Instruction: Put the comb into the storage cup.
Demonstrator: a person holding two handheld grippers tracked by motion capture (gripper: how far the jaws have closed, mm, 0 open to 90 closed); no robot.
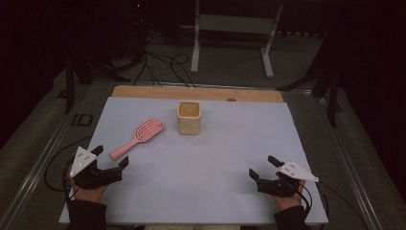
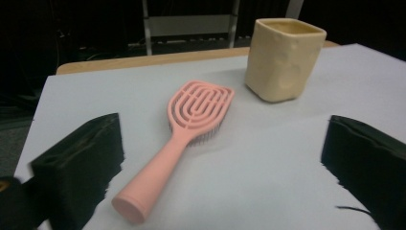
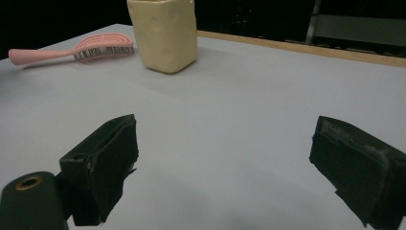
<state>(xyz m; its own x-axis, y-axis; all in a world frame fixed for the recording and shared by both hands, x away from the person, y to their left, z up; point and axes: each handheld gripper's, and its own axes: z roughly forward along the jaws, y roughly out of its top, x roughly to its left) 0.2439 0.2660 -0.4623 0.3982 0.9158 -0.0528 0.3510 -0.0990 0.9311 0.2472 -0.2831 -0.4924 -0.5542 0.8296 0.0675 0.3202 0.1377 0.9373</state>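
Observation:
A pink hairbrush (image 1: 139,135) lies flat on the pale blue-white sheet (image 1: 215,153), with its handle pointing toward the near left. Just right of the brush head a cream square cup (image 1: 189,117) stands upright. My left gripper (image 1: 111,156) is open at the handle's end. In the left gripper view the hairbrush (image 2: 191,120) has its handle tip between the wide jaws, untouched, and the cup (image 2: 282,60) stands beyond. My right gripper (image 1: 262,166) rests open at the near right with nothing between its jaws. From the right gripper view (image 3: 230,167), the cup (image 3: 165,33) and brush (image 3: 81,50) are far off.
The sheet covers a wooden tabletop whose far edge (image 1: 143,92) shows as a bare strip. Behind the table, a white metal stand (image 1: 196,43) and black cables (image 1: 167,67) sit on the dark floor. A metal rail (image 1: 43,158) runs along the table's left side.

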